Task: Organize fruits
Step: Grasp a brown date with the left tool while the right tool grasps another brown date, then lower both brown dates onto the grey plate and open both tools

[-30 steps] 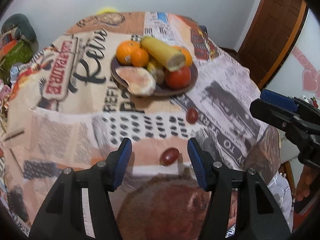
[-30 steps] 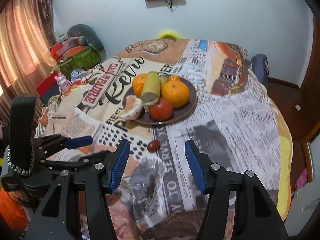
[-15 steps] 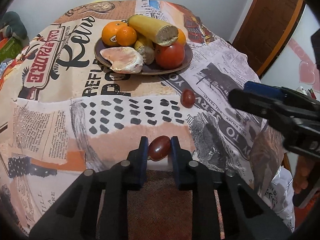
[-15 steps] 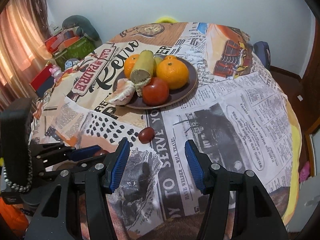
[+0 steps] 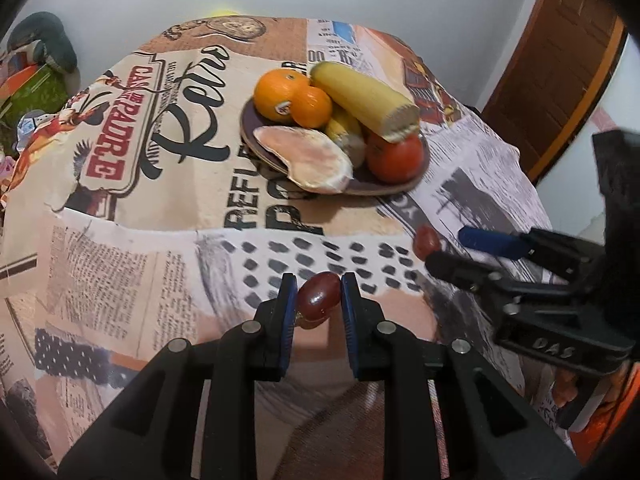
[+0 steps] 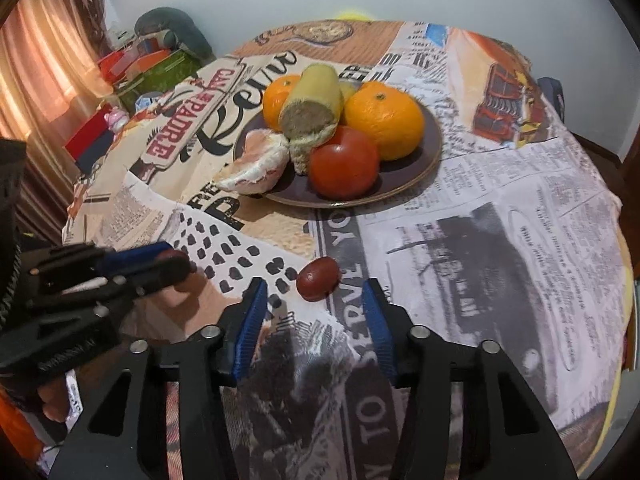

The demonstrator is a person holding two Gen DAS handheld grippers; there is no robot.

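Note:
My left gripper (image 5: 316,290) is shut on a dark red grape (image 5: 318,300) just above the tablecloth near the front edge. In the right wrist view the left gripper (image 6: 176,258) shows at the left with that grape (image 6: 172,255) in its tips. A second red grape (image 6: 319,279) lies on the cloth between the fingertips of my right gripper (image 6: 314,288). Its jaws are closing, and the blue pads (image 6: 254,312) stand apart from the grape. Further back, a brown plate (image 6: 434,148) holds oranges (image 6: 384,120), a tomato (image 6: 345,167), a cut yellow fruit (image 6: 314,98) and a peeled citrus (image 6: 256,168).
A printed newspaper-pattern cloth (image 6: 520,208) covers the round table. Boxes and soft toys (image 6: 160,56) are piled beyond the table's left edge by a curtain. A wooden door (image 5: 560,56) stands at the back right, and a white wall lies behind the table.
The left jaws closed on the near grape and now hold it. The right gripper came down and forward to the second grape, with its jaws narrower than before.

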